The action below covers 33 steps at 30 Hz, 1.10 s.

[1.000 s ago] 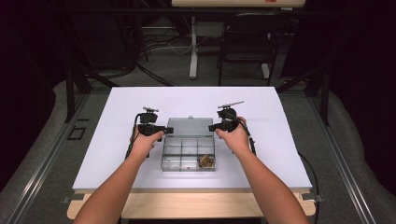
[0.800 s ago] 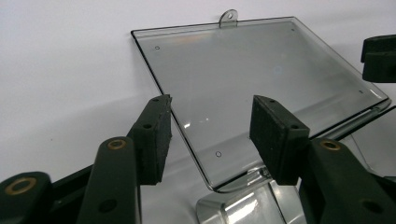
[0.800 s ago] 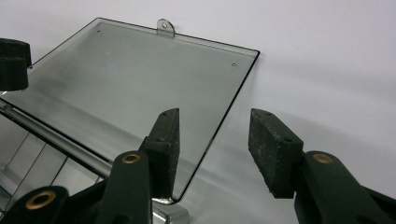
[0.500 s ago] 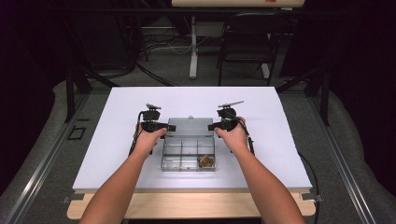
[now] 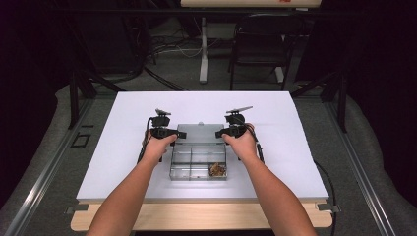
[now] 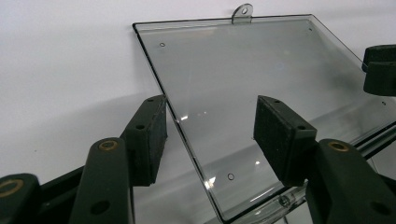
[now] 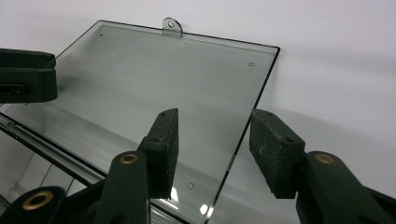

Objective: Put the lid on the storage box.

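Note:
A clear plastic compartment box (image 5: 192, 164) sits mid-table, its lid (image 5: 199, 133) folded back flat on the white table. Small brown pieces (image 5: 217, 169) lie in its front right compartment. My left gripper (image 5: 179, 133) is at the lid's left edge and my right gripper (image 5: 220, 133) at its right edge. In the left gripper view the jaws (image 6: 211, 107) straddle the edge of the lid (image 6: 243, 70) without touching it. In the right gripper view the jaws (image 7: 215, 119) stand the same way over the lid (image 7: 163, 70). Both pairs of jaws have just been opening.
The white table (image 5: 123, 147) has free room to the left, right and behind the box. Its wooden front edge (image 5: 206, 216) lies near the person. A chair (image 5: 255, 54) and a stand (image 5: 203, 49) are on the floor beyond the table.

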{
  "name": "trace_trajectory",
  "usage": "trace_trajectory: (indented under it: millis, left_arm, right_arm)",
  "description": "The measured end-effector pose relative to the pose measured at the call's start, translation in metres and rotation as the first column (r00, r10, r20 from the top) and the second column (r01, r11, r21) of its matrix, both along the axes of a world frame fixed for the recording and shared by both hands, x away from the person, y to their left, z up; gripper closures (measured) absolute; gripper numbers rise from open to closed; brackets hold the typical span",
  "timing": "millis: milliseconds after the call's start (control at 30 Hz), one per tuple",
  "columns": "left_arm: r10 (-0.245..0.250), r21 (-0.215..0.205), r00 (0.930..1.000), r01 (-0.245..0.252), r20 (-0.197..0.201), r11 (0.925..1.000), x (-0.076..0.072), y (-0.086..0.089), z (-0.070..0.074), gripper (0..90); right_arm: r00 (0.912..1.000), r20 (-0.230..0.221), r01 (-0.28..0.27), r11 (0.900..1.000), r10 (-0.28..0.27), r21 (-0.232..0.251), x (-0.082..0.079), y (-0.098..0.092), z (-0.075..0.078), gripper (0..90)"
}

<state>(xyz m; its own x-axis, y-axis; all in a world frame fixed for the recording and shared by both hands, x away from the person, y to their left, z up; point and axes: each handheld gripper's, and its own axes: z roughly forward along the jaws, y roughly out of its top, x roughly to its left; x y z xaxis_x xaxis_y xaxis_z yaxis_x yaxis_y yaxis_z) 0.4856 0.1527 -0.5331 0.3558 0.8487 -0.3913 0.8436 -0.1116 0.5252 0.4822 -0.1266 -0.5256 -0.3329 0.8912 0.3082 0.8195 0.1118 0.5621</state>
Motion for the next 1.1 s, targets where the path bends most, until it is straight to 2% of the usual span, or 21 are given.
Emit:
trace_trajectory:
  millis: [367, 1100]
  left_arm:
    - [0.001, 0.0, 1.0, -0.001, -0.001, 1.0, 0.0002, -0.0008, -0.0008, 43.3]
    - [0.001, -0.046, 0.9996, -0.002, -0.028, 0.9989, 0.0043, 0.0033, -0.005, 42.1]
  right_arm:
    - [0.9994, -0.032, 0.015, 1.0, -0.015, 0.015, 0.0027, 0.001, 0.0006, 52.2]
    - [0.9971, -0.075, 0.017, 0.999, -0.014, 0.042, 0.0089, -0.0021, -0.0034, 50.5]
